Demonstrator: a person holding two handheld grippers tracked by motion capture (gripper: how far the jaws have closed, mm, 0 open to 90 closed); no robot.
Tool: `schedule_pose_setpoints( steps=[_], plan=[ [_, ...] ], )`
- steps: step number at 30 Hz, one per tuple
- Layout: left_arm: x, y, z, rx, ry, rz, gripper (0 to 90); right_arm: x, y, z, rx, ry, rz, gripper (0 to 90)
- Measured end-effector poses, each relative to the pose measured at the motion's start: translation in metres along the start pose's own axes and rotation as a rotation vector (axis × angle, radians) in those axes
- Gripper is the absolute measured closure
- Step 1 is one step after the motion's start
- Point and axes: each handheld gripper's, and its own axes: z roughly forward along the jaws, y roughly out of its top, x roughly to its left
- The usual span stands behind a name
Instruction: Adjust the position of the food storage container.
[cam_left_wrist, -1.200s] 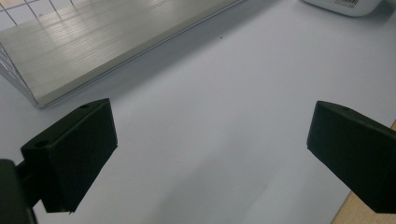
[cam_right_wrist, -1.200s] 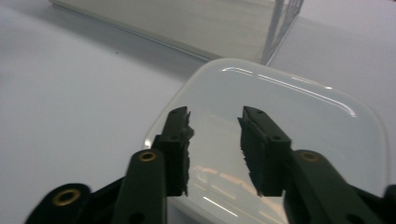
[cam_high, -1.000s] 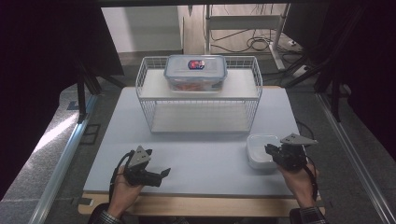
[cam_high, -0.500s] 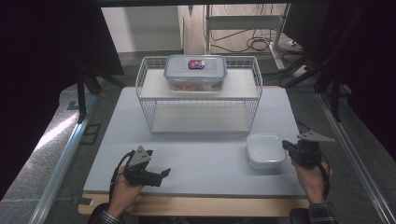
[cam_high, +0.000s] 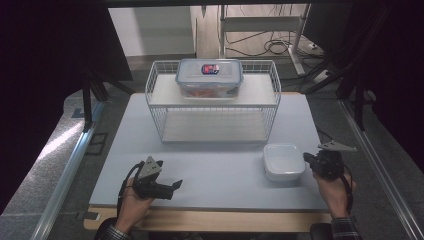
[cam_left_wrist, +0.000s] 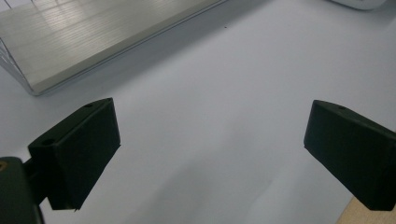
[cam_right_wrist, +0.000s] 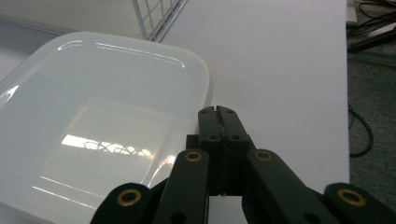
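The desk (cam_high: 210, 165) carries a white wire rack (cam_high: 212, 100) far ahead of both sets of fingers, with a lidded clear box (cam_high: 209, 77) on its top shelf. The white container (cam_high: 283, 161) lies just beside the right gripper (cam_high: 320, 161), to the left of its fingers. These fingers (cam_right_wrist: 219, 121) are pressed together with nothing between them, their tips at the container's rounded corner. The left gripper (cam_high: 167, 189) rests well apart from it, fingers (cam_left_wrist: 79, 149) spread wide over bare desk.

The risk, as I judge it: with the fingers shut so near the smooth lid, a forward push would shove the container across the slick surface rather than take hold of it (there is little rim to catch), and it could slide toward the rack.

The right gripper view shows the closed tips against the container's corner, which the high view leaves too small to read. The high view gives the whole layout, the upper box included. The left gripper view shows the rack's lower shelf close up.
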Motion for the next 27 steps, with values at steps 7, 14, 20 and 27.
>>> schedule_pose_setpoints(
  steps=[7, 14, 20, 27],
  plan=[
    [0.0, 0.0, 0.001, 0.003, 0.004, 0.0, 3.1, 0.01, 0.001, 0.003, 0.01, 0.04, 0.002, 89.7],
    [-0.001, 0.0, 0.002, 0.009, -0.001, -0.001, 3.1, 0.026, 0.004, 0.008, 0.017, 0.092, -0.022, 89.7],
    [-0.001, 0.0, 0.003, 0.013, 0.0, 0.002, 3.1, 0.038, 0.007, 0.013, 0.021, 0.129, -0.031, 89.7],
    [-0.002, 0.0, 0.004, 0.018, -0.002, 0.004, 3.0, 0.053, 0.01, 0.019, 0.025, 0.178, -0.045, 89.6]
  ],
)
